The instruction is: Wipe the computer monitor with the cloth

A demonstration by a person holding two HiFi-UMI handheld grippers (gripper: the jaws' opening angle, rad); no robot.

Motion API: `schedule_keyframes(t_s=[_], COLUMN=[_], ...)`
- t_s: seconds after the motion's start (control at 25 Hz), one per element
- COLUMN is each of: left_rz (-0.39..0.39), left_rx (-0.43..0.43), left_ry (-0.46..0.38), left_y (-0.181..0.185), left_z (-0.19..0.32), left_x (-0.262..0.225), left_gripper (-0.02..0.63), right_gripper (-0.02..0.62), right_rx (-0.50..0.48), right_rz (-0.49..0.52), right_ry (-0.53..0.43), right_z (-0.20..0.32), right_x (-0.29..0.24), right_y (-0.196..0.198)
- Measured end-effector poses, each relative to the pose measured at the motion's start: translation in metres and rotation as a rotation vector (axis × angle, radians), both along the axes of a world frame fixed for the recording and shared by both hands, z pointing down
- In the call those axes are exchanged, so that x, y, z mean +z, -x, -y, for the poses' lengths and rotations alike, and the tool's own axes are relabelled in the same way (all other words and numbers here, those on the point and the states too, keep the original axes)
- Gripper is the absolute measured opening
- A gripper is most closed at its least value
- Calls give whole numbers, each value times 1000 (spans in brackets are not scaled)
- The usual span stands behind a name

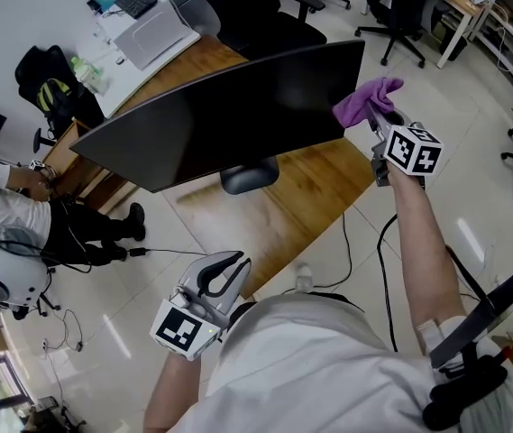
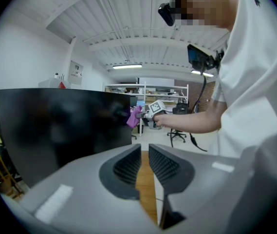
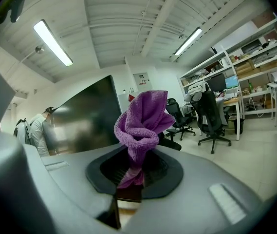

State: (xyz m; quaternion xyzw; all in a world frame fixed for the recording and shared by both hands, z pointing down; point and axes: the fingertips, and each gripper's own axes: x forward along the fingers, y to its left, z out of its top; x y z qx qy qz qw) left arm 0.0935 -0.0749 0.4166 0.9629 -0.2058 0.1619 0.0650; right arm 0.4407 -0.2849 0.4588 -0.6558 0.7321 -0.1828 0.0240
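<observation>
Your right hand-held gripper (image 1: 380, 121) is raised at 2 o'clock in the head view, jaws clamped on the purple cloth (image 1: 369, 99); in the right gripper view the cloth (image 3: 140, 123) is pinched low between the jaws of that hand-held gripper (image 3: 134, 170) and bunches up above them; the cloth sits at the 2 o'clock corner of the monitor (image 1: 211, 120), right by its edge, though you cannot tell whether it presses on the screen; the monitor stands dark on the wooden surface (image 1: 301, 206), tilted across the head view from 9 to 2 o'clock; your left hand-held gripper (image 1: 223, 273) hangs low at 7 o'clock, well apart from the monitor; in the left gripper view its jaws (image 2: 144, 162) are drawn almost together, only a thin slit between them, with nothing in it but the surface beyond; a seated person (image 1: 8, 207) is at 9 o'clock; office chairs (image 1: 400, 12) stand at 12 o'clock
</observation>
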Motion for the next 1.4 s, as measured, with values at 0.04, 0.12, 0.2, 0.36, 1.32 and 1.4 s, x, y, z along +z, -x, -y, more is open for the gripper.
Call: schedule_keyframes(t_s=[0.04, 0.12, 0.2, 0.36, 1.32, 1.4], left_rz=[0, 0, 11, 18, 48, 48], left_rx=[-6, -17, -20, -21, -48, -50], left_ry=[5, 14, 18, 22, 62, 65], left_y=[0, 0, 3, 6, 17, 19], left_z=[-1, -2, -2, -1, -8, -7], left_x=[0, 1, 3, 7, 15, 15], left_gripper=[69, 71, 71, 71, 70, 71], right_gripper=[54, 54, 54, 54, 54, 54], right_rx=[1, 4, 6, 8, 37, 44], right_rz=[-3, -2, 0, 2, -1, 2], right_ry=[7, 24, 40, 65, 279, 284], right_z=[0, -1, -1, 2, -13, -12], right_x=[6, 19, 29, 48, 171, 173], right_y=[0, -1, -2, 0, 0, 0])
